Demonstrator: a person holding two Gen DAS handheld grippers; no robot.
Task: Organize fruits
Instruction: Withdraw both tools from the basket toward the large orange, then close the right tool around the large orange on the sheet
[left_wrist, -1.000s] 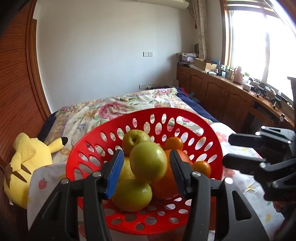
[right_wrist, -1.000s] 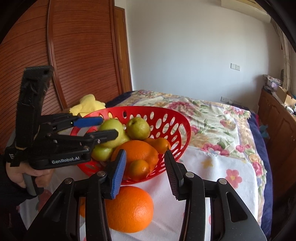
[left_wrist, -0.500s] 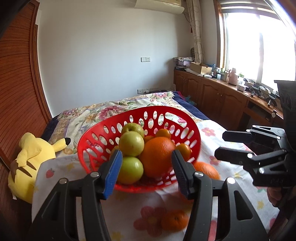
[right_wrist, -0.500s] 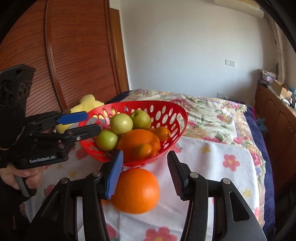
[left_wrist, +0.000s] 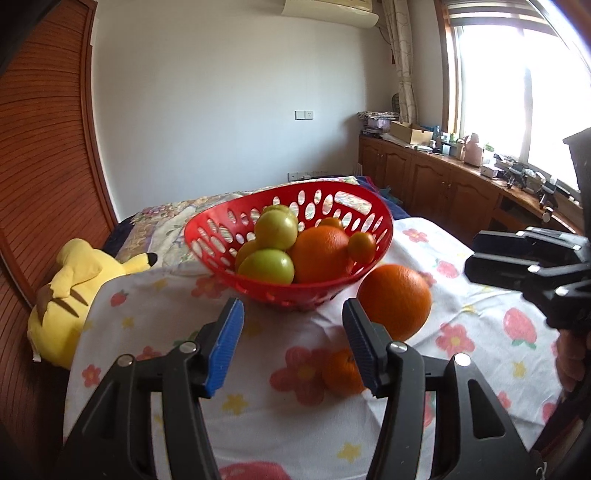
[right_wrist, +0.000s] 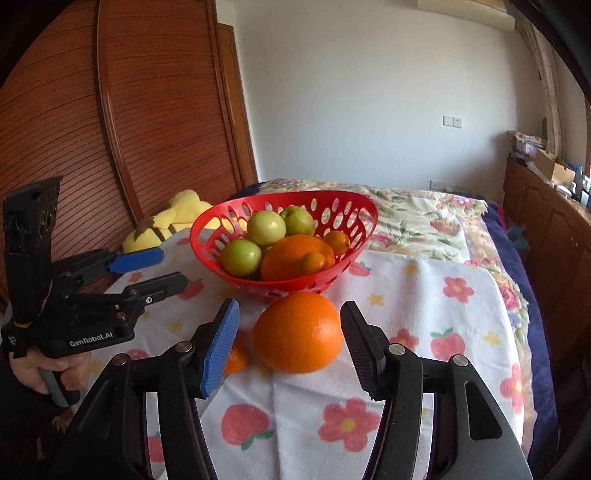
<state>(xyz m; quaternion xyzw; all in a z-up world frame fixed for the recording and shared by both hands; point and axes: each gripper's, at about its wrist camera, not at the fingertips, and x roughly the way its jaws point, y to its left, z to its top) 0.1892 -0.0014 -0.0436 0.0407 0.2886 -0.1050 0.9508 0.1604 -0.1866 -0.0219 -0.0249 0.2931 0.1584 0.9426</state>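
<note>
A red perforated basket on the flowered cloth holds green apples, a big orange and small mandarins. A large orange lies on the cloth in front of the basket, with a small mandarin beside it. My left gripper is open and empty, short of the basket. My right gripper is open, its fingers either side of the large orange without touching it.
A yellow plush toy lies left of the basket by the wooden wall. The white flowered cloth covers the bed, with a floral quilt behind. Wooden cabinets run along the window on the right.
Both grippers have pulled back and away from the basket. A green apple that sat between my left fingers a second ago now rests in the basket. The large orange now sits between my right fingers.
</note>
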